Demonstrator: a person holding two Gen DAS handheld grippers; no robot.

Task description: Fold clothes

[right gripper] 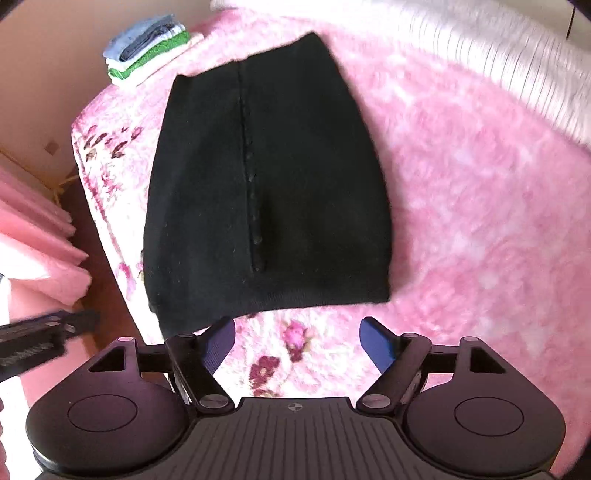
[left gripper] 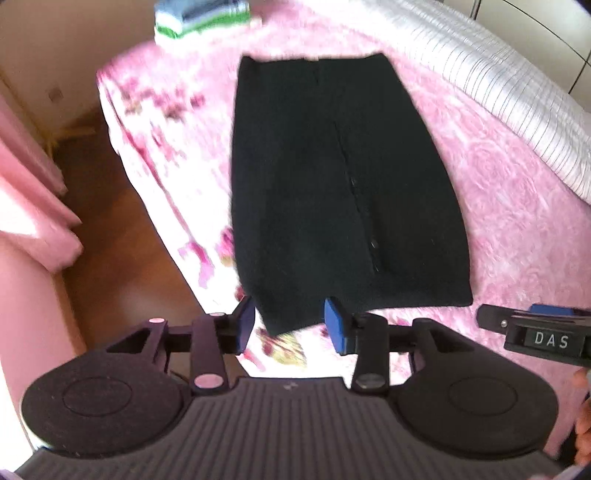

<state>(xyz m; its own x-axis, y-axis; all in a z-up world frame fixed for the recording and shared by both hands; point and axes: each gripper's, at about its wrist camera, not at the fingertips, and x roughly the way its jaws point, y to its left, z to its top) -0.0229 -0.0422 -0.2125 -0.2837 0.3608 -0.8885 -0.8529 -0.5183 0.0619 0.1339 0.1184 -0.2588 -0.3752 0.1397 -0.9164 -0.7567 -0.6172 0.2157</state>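
A black garment (left gripper: pixel 332 184) (right gripper: pixel 266 184) lies folded into a long rectangle on the pink bedspread (left gripper: pixel 517 240) (right gripper: pixel 480 221), a buttoned seam running down its middle. My left gripper (left gripper: pixel 291 326) hovers over the garment's near left corner with its blue pads apart; the corner shows in the gap, untouched by either pad. My right gripper (right gripper: pixel 299 343) stands wide open just short of the garment's near edge, only flowered bedspread between its fingers. Each gripper shows at the edge of the other's view: right gripper (left gripper: pixel 535 328), left gripper (right gripper: pixel 48 332).
A stack of folded clothes (left gripper: pixel 199 18) (right gripper: pixel 147 51) in blue, green and white sits at the bed's far left corner. A white striped duvet (left gripper: pixel 498 92) (right gripper: pixel 498 55) lies along the right. Left of the bed edge are wooden floor (left gripper: pixel 110 221) and a pink curtain (left gripper: pixel 29 184) (right gripper: pixel 37 229).
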